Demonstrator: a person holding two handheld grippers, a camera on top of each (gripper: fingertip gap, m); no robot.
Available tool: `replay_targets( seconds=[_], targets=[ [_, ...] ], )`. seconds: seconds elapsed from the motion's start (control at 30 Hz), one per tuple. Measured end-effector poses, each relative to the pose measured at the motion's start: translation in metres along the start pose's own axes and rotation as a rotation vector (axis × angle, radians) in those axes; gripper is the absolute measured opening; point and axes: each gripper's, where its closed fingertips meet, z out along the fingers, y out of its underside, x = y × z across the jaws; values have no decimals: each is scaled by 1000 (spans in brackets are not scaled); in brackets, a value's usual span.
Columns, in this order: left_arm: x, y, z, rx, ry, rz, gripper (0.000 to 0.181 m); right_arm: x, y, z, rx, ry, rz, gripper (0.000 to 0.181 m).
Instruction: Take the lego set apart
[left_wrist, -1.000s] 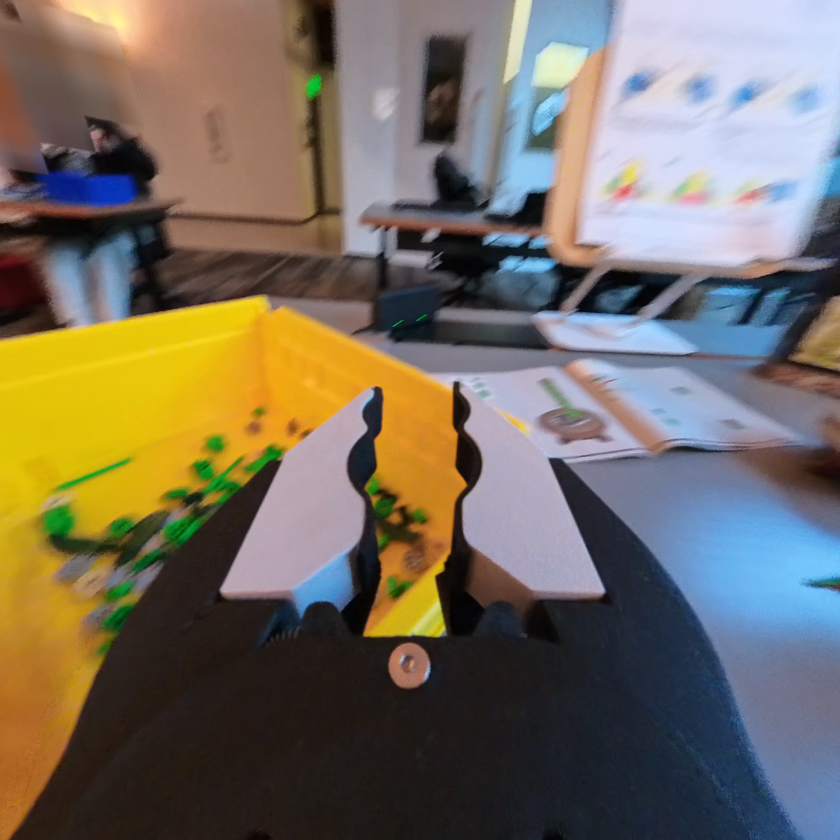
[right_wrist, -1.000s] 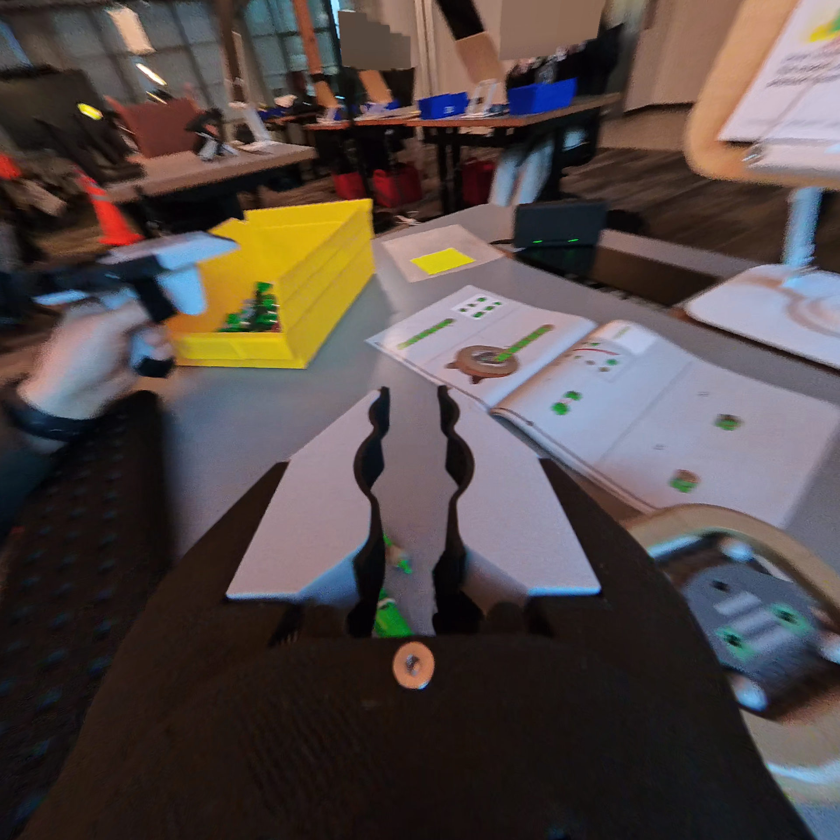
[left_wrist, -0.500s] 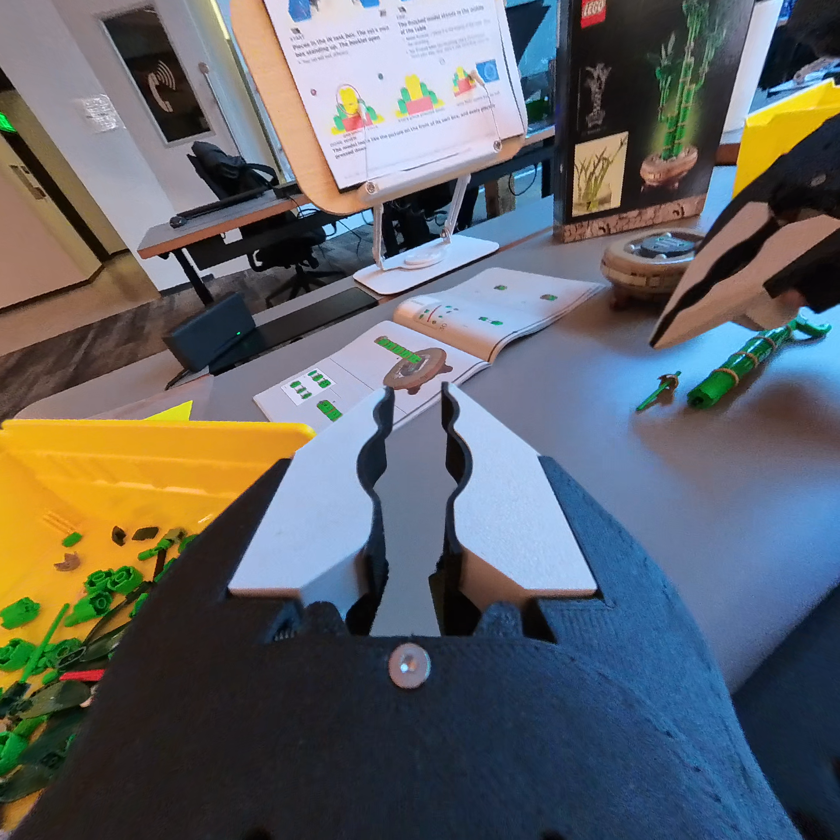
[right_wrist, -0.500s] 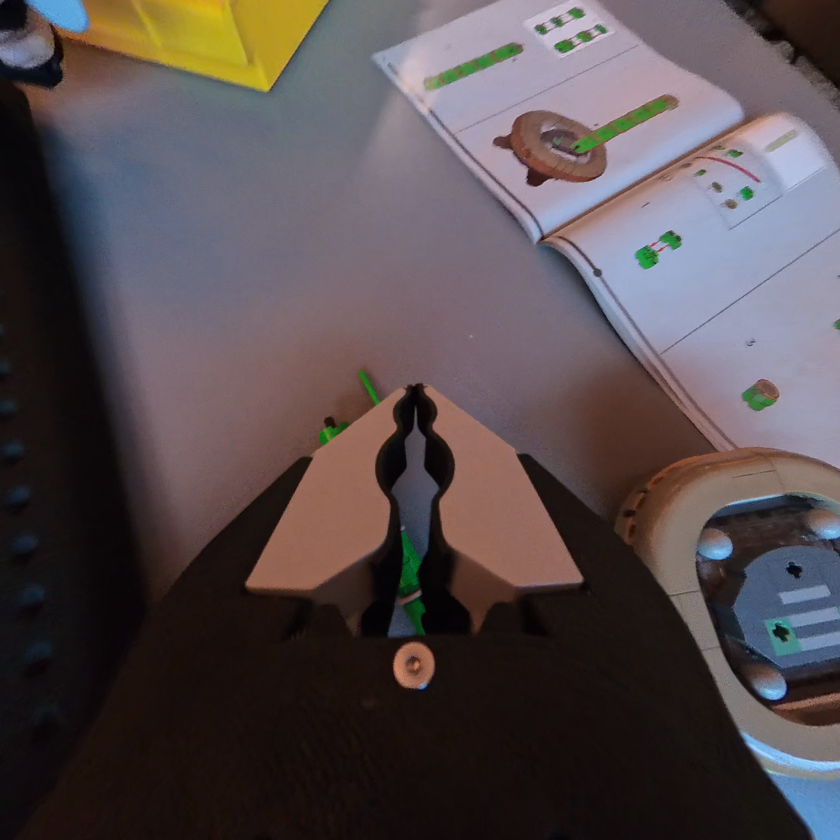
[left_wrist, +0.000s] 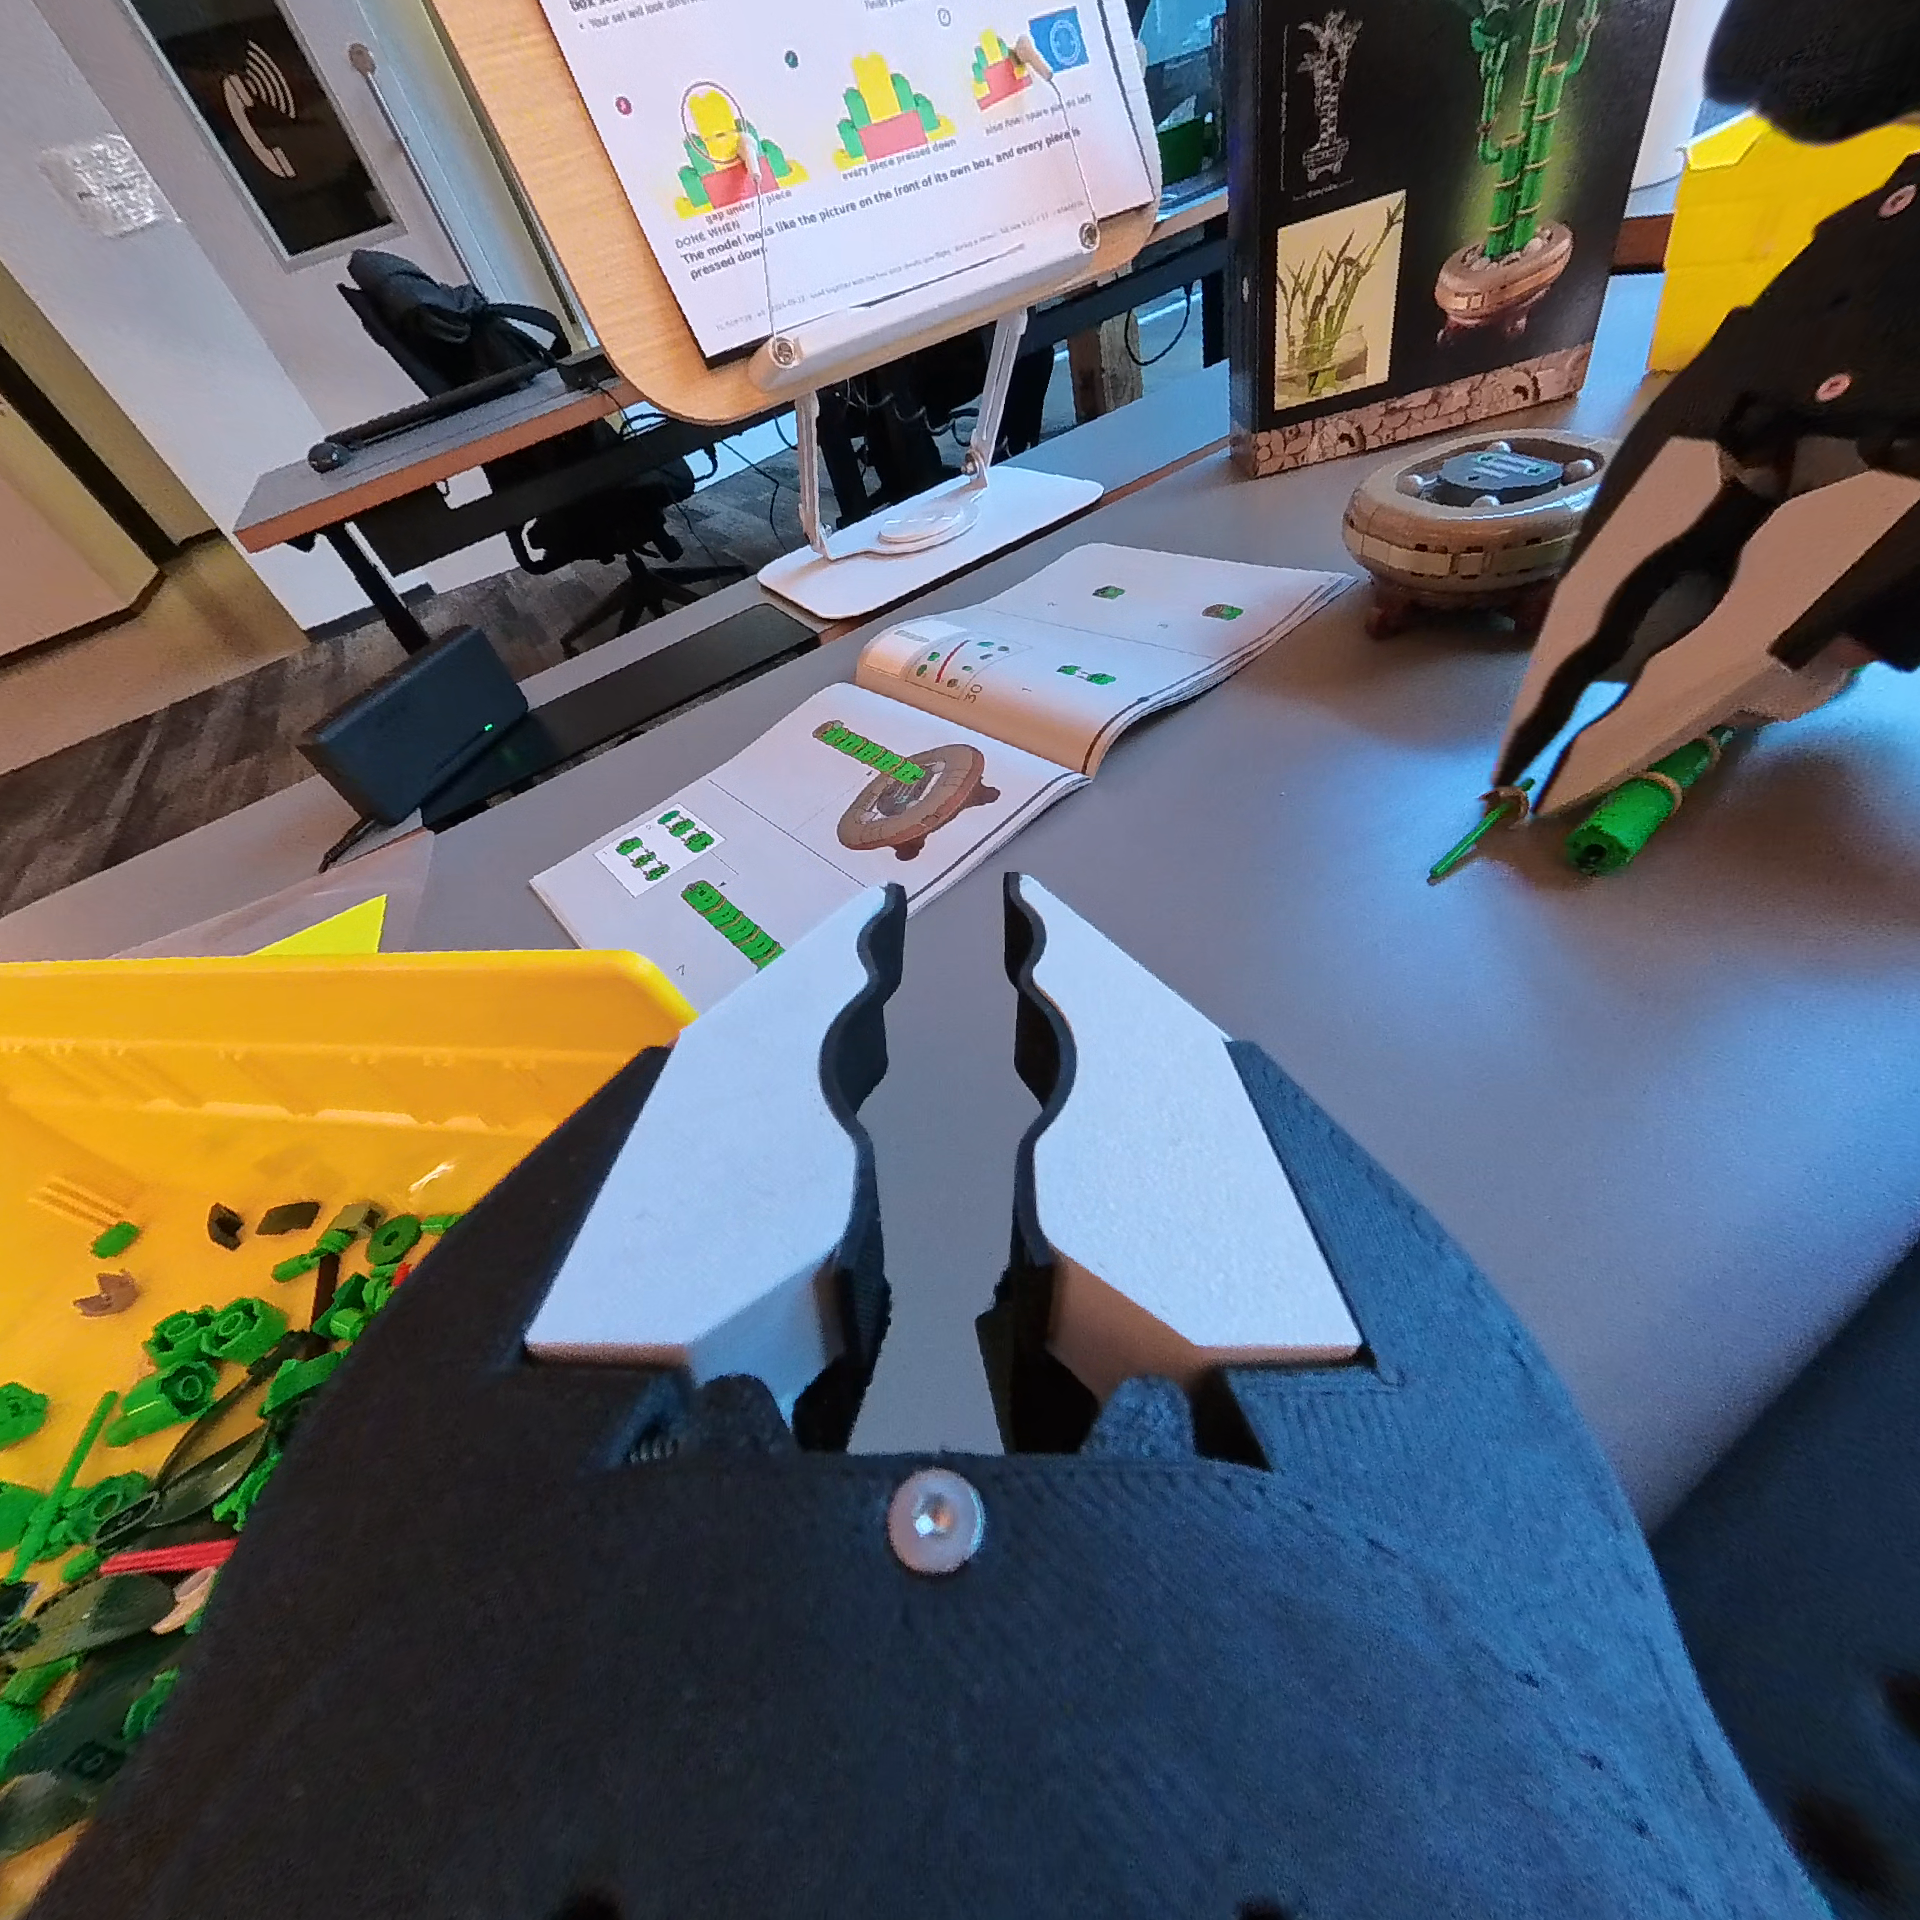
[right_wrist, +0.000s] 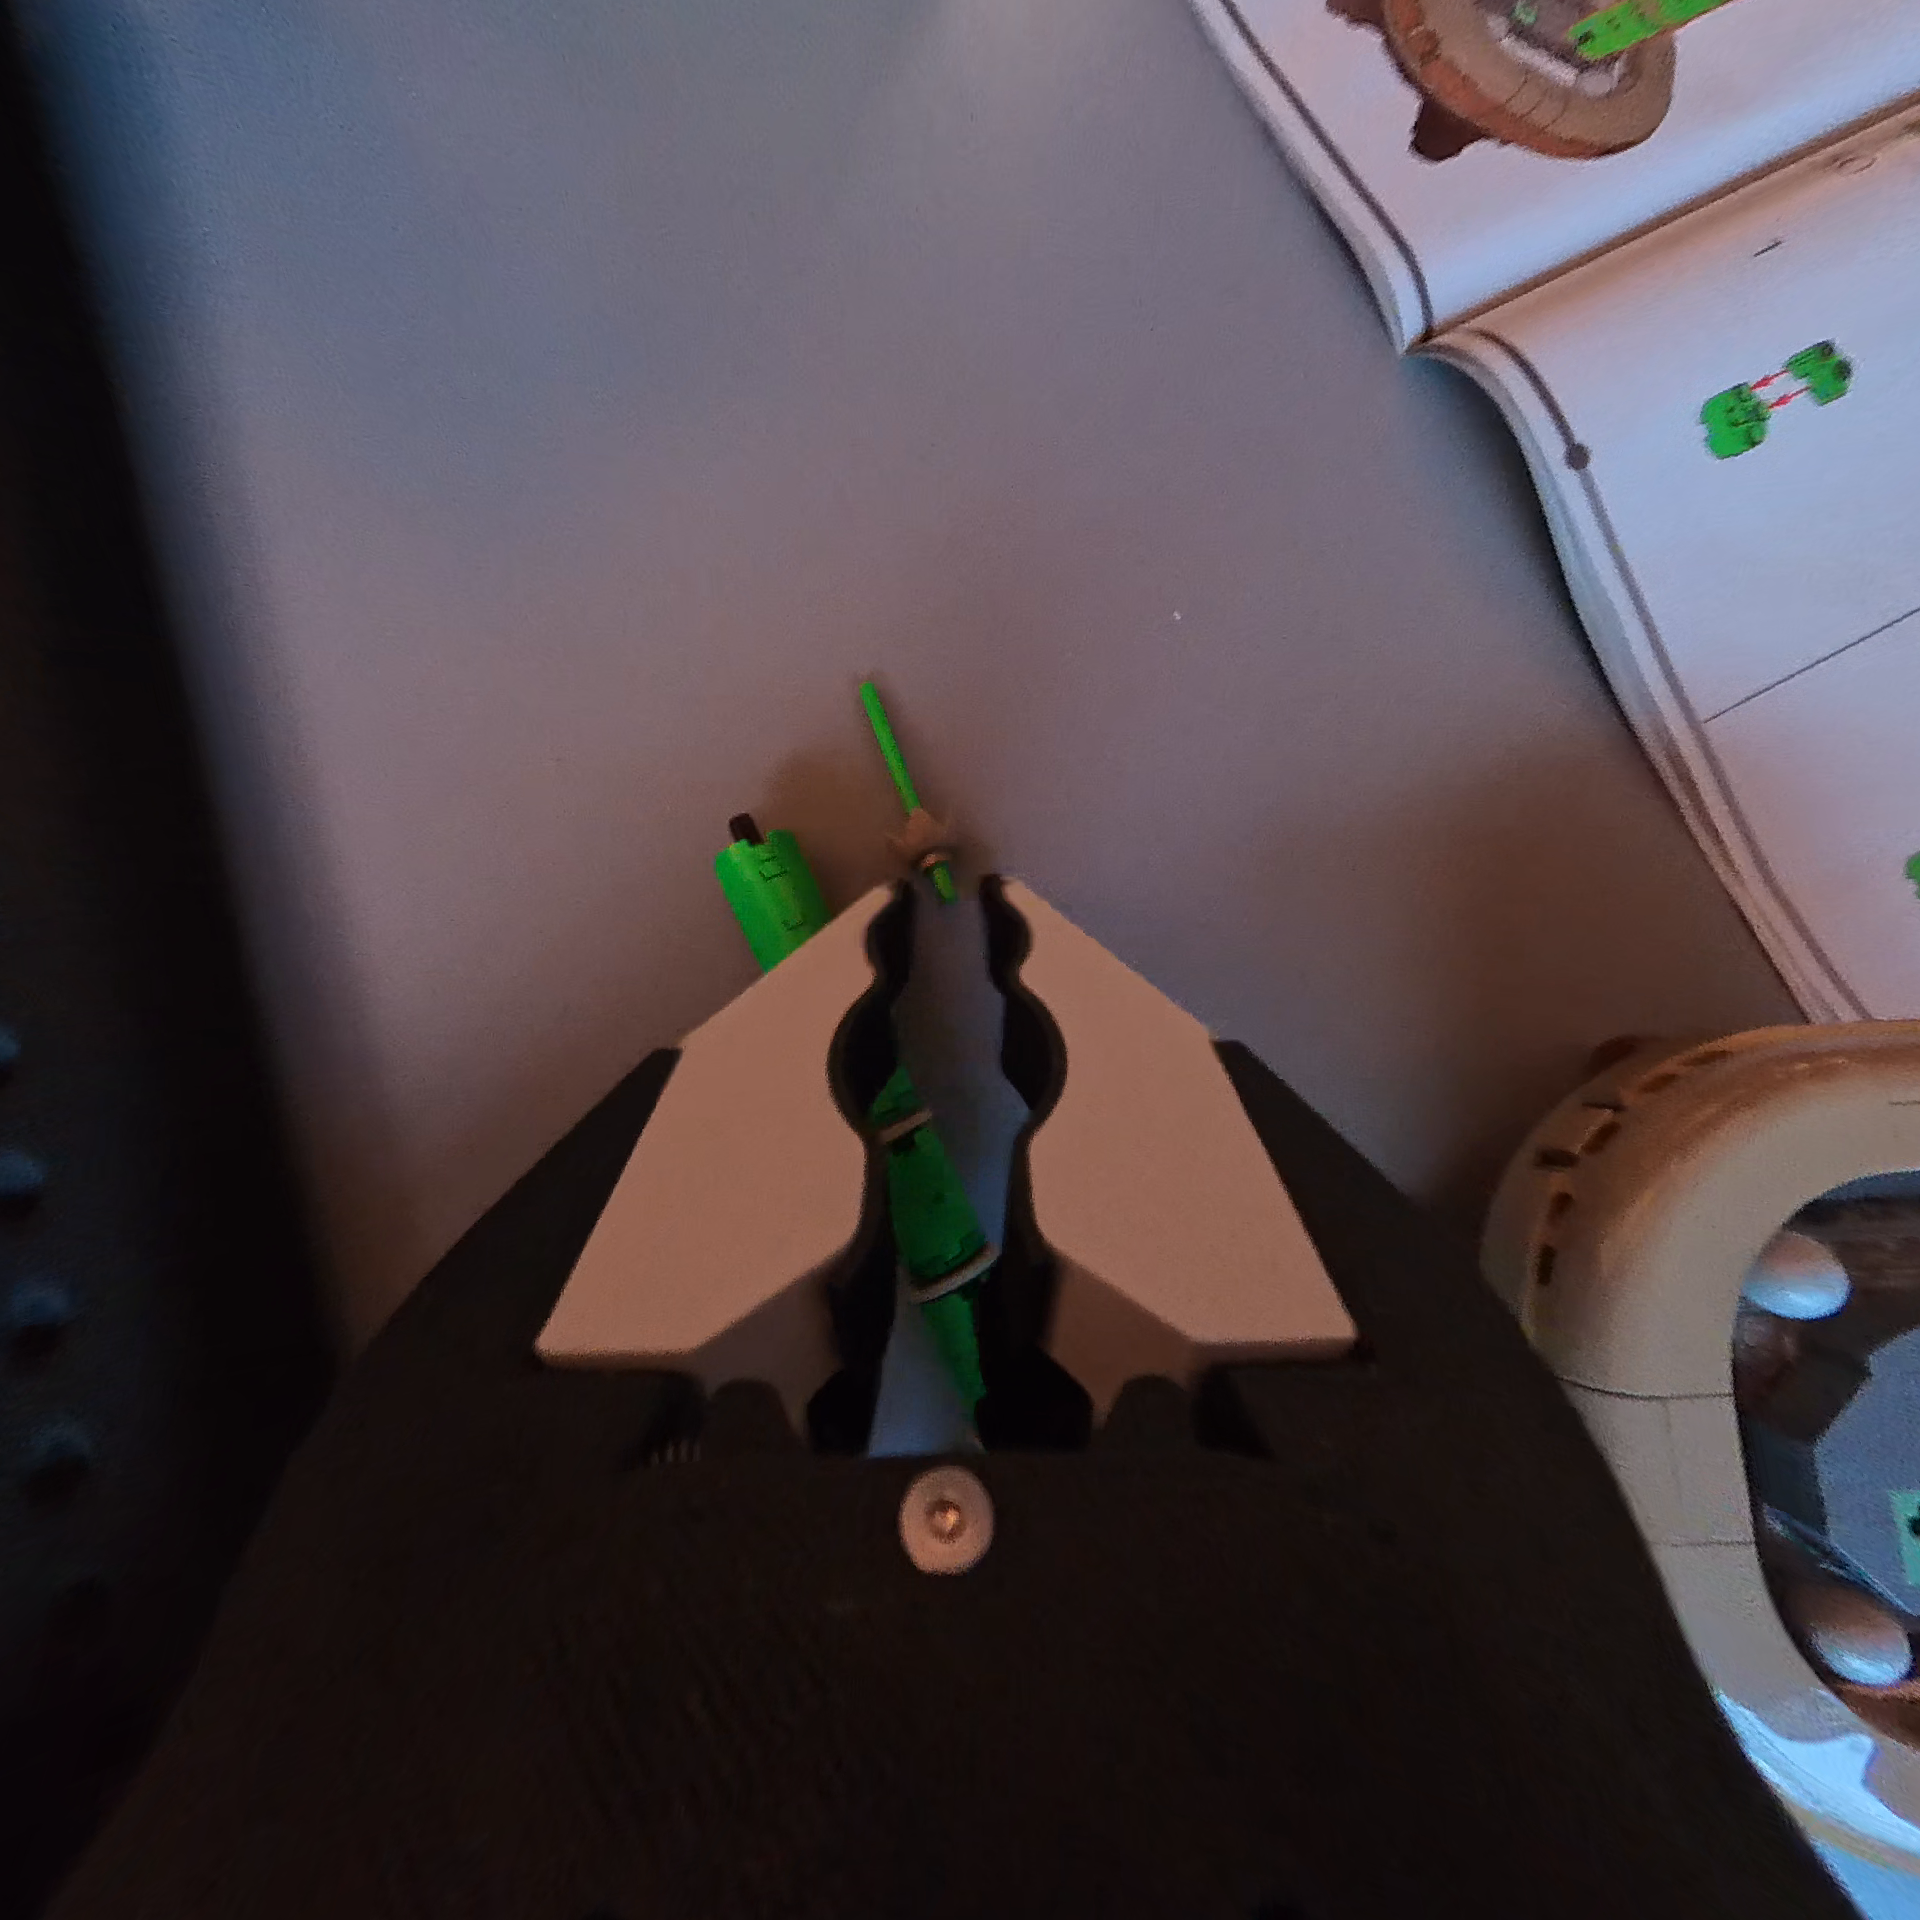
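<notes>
Two green lego stalks lie on the grey table (left_wrist: 1351, 1039): the thin green spike stalk (right_wrist: 894, 758) runs lengthwise between the nearly-closed right hand-held gripper (right_wrist: 940, 883) tips – grip uncertain; left hand-held gripper (left_wrist: 951, 904), part-open & empty, is farther off.

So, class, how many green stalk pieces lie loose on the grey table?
2. A thin green stalk lies at the tips of the right gripper; a thicker green stalk lies beside it, partly under the jaws. Others may be hidden beneath.
</notes>
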Motion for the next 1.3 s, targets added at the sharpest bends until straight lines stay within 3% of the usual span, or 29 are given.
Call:
replay_targets(
  seconds=[0.03,0.2,0.33,0.4,0.63,0.77,0.87,1.0,1.3],
  targets=[
    [0,0,0,-1,2,0,17,-3,0,0,0,-20,-7,2],
    [16,-1,2,8,95,-43,17,-13,-30,-12,144,7,-126,2],
    [67,-8,-5,3,480,-248,36,-48,-66,-25,330,22,-393,1],
    [82,-13,-9,15,576,-269,45,-63,-72,-24,358,39,-498,1],
    [129,2,-7,-75,675,-31,51,-89,-81,-17,384,40,-627,1],
    [141,7,-7,-98,699,49,36,-97,-87,-18,413,38,-648,1],
    [140,-1,-7,-39,665,94,32,-100,-85,-15,404,32,-661,1],
    [145,-1,-11,-14,675,157,13,-105,-87,-15,414,20,-672,1],
    [147,-6,-18,17,682,206,11,-111,-85,-19,413,-52,-635,1]
  ],
)
